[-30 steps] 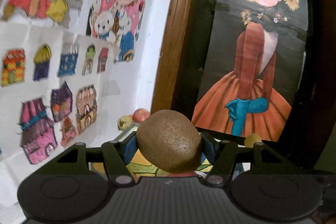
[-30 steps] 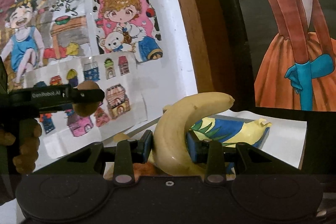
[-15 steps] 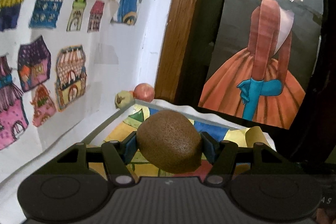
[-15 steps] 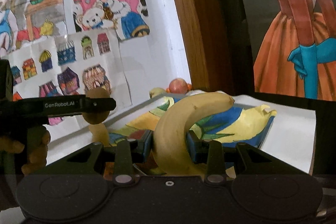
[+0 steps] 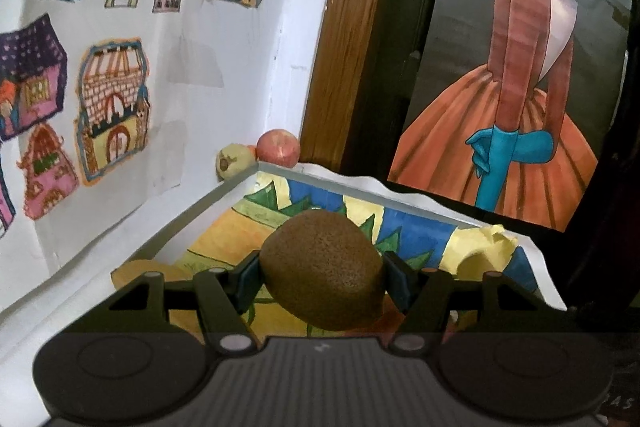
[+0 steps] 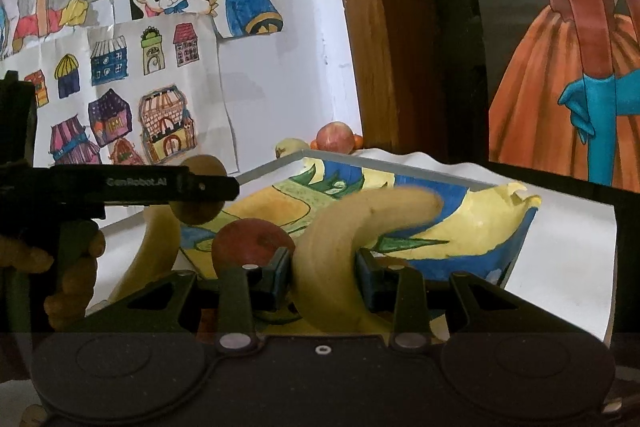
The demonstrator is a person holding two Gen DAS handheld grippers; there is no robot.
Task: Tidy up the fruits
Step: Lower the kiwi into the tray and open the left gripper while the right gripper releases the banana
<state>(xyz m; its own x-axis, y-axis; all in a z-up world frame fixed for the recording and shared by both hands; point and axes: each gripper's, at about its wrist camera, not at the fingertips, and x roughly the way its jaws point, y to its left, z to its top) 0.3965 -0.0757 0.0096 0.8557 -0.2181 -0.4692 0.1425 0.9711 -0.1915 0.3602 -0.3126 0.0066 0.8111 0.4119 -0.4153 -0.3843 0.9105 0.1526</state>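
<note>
White wall (image 5: 240, 67) with taped kids' drawings, up and left of both grippers; dark poster of a figure in an orange dress (image 5: 512, 99) ahead right, wooden frame (image 5: 344, 39) between wall and poster. Glass-topped table (image 6: 400, 167) with a colourful painted sheet under the glass, below and ahead of both grippers.

Right gripper (image 6: 323, 275) clamped on a banana (image 6: 340, 259), held above the table, banana tip curving ahead and right. Second banana (image 6: 152, 251) lies on the table to its left, red apple (image 6: 252, 243) on the table just ahead-left of its left finger.

Left gripper (image 5: 322, 275) clamped on a brown kiwi (image 5: 324, 267), held above the table; in the right wrist view it sits left of the right gripper, a hand (image 6: 68, 267) wrapped on its handle.

Far corner ahead of both: red apple (image 5: 278, 149) and pale yellowish fruit (image 5: 234, 161) side by side against the wall.
</note>
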